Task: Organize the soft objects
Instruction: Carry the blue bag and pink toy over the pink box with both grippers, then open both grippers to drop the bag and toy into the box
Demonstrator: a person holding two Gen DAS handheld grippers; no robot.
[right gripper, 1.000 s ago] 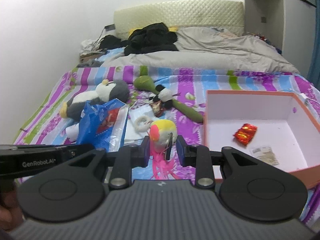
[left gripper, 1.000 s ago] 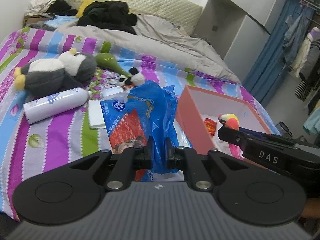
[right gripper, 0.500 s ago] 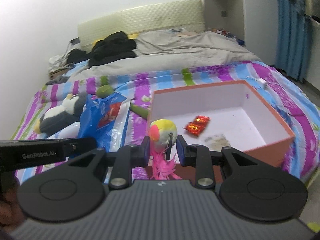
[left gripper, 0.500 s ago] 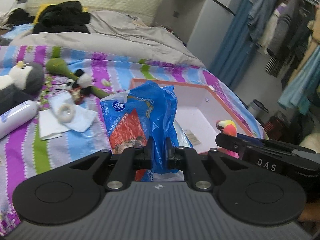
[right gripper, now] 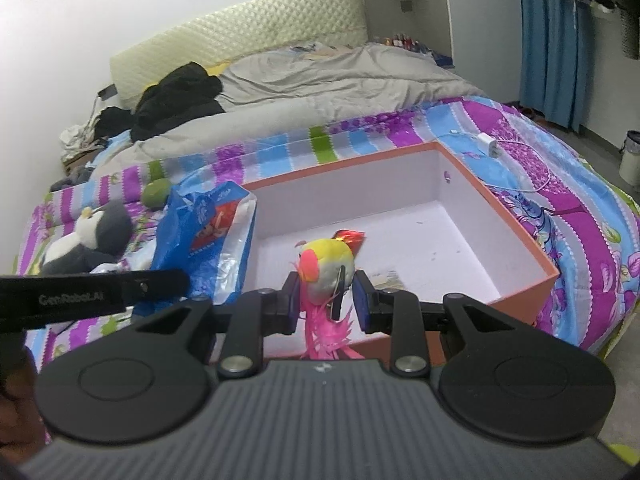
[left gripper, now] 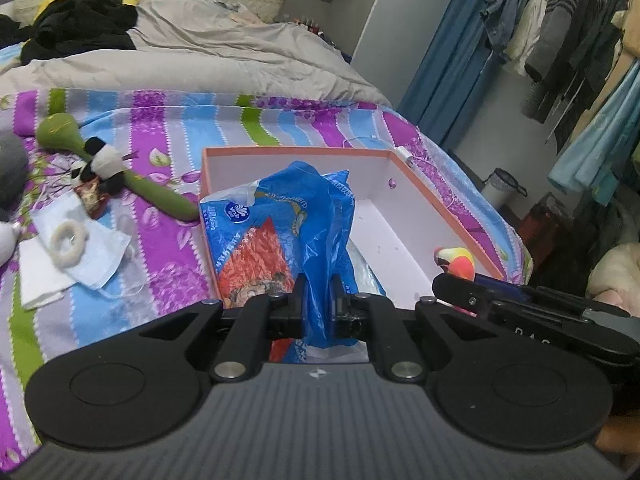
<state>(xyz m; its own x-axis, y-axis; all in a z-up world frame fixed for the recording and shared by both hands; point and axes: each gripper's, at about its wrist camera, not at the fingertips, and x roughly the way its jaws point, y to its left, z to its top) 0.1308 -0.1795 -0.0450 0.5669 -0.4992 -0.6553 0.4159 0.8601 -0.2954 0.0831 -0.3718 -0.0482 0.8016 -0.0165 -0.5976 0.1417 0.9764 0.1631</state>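
The left tool [left gripper: 318, 300] is clamped narrowly on a fold of the blue plastic bag [left gripper: 288, 236], which hangs over the near-left corner of the orange box [left gripper: 452, 216] on the bed [left gripper: 168, 120]; the right tool [right gripper: 326, 300] grips the yellow-and-pink plush toy [right gripper: 326, 266] above the box interior. The step in hand appears to be the transfer of both soft items into the box. The next move likely calls for lowering each item clear of the box wall, then opening the jaws so that the bag and toy settle on the floor beside the red wrapper [right gripper: 352, 237].
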